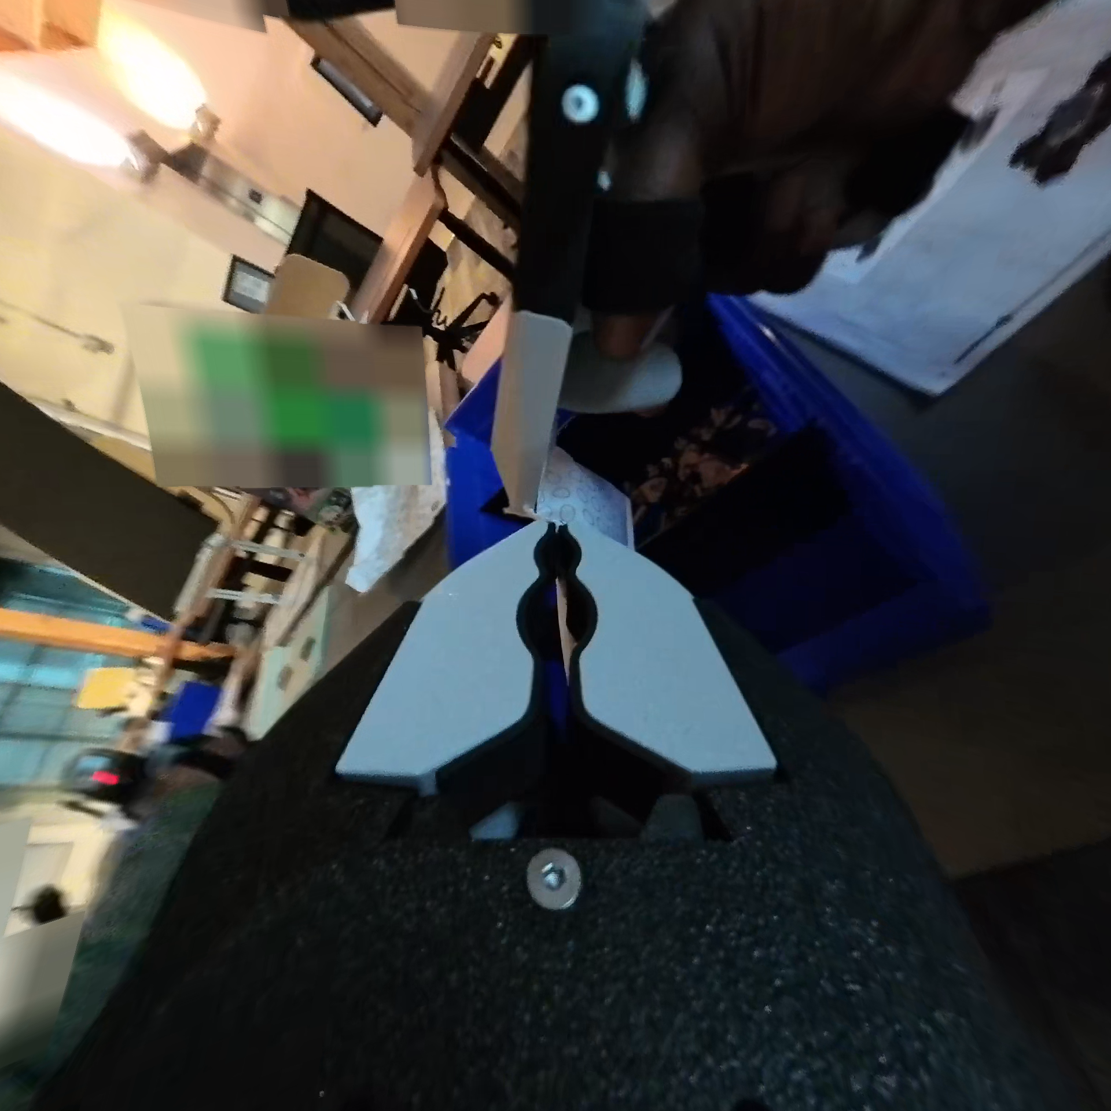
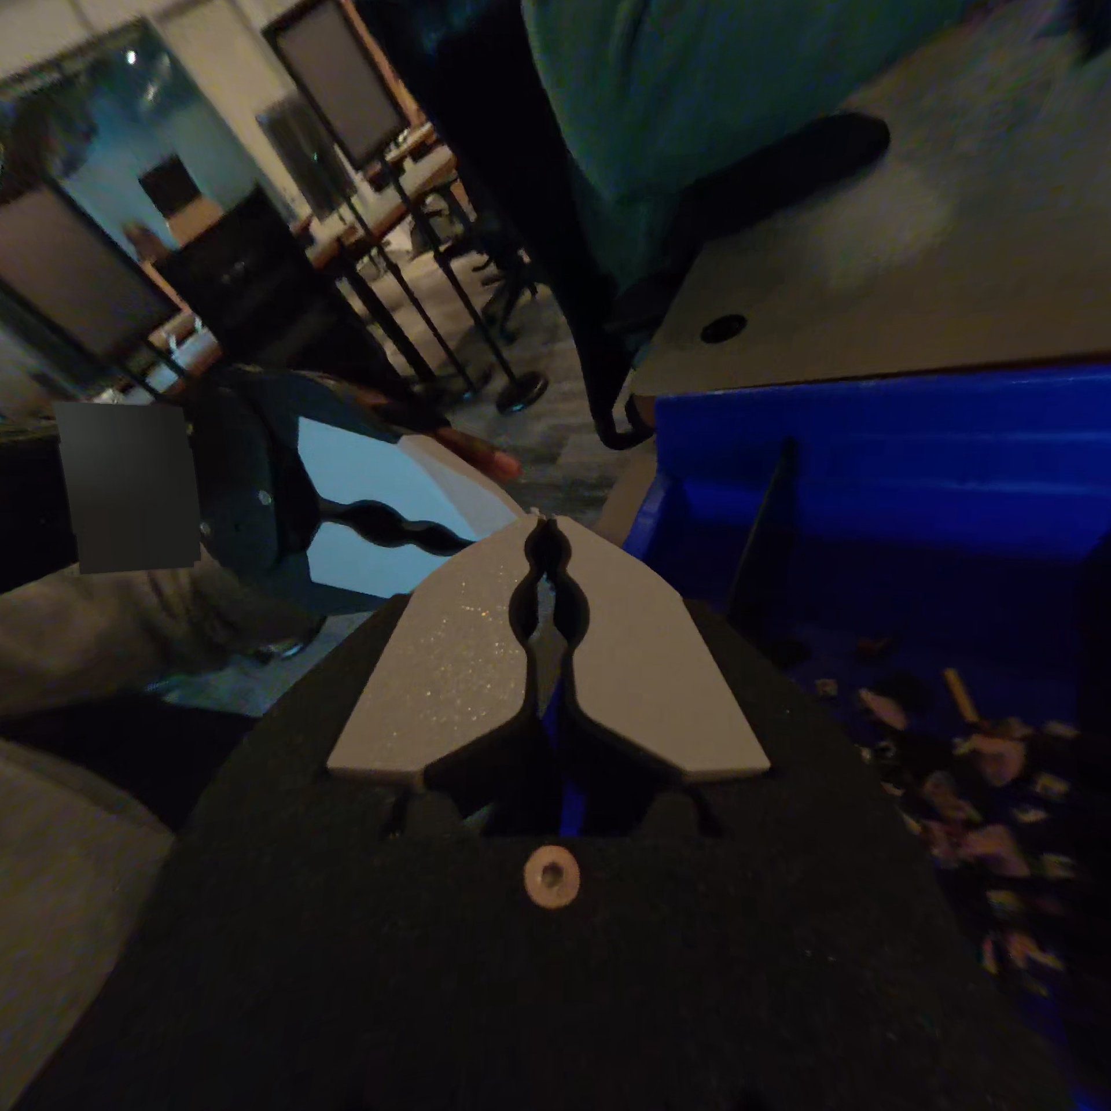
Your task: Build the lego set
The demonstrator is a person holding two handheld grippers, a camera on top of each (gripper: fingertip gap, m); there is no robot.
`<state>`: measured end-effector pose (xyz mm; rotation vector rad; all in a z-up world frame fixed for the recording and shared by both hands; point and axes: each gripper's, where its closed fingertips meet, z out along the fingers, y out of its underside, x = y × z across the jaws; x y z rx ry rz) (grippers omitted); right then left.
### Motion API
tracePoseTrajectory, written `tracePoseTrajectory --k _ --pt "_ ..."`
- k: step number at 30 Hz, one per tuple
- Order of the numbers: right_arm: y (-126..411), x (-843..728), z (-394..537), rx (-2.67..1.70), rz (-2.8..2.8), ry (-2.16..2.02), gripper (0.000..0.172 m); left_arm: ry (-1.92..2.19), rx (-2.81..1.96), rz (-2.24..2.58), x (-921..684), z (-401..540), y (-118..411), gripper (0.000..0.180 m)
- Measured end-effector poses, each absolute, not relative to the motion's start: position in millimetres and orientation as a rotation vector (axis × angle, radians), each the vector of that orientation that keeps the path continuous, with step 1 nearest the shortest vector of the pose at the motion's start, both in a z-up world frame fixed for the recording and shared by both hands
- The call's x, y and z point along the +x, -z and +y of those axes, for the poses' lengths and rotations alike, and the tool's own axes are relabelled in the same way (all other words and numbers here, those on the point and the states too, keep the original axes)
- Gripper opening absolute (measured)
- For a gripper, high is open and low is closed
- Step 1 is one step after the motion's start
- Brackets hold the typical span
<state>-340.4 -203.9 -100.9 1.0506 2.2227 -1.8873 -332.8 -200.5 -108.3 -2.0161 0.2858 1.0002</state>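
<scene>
Two grippers are meeting tip to tip just beside a blue bin (image 2: 902, 457). Left gripper (image 1: 554, 528) is pinching a thin white patterned sheet (image 1: 580, 496); right gripper (image 2: 544, 524) is showing its fingers together, its hold unclear.

office: desks (image 2: 902, 240), monitors (image 2: 342, 78)
</scene>
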Motion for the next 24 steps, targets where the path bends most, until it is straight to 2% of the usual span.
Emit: tracePoseTrajectory --k 5,7,9,14,24 --pt "100 -348 -202 1.107 2.328 1.878 0.000 -1.168 -2.001 0.290 -337 -199 106 0.000" --pt "110 -376 -176 1.336 2.577 1.843 0.000 -1.086 -1.926 0.313 -319 -187 101 0.000" --pt "99 -375 -180 1.314 2.422 1.919 0.000 -1.170 -1.902 0.348 -311 -177 98 0.000" --pt "111 -383 -161 1.333 2.543 1.800 0.000 -1.022 -1.927 0.208 -320 -185 95 0.000" --pt "118 -387 -167 1.339 2.544 1.833 0.000 -1.158 -1.947 0.198 -312 -186 111 0.000"
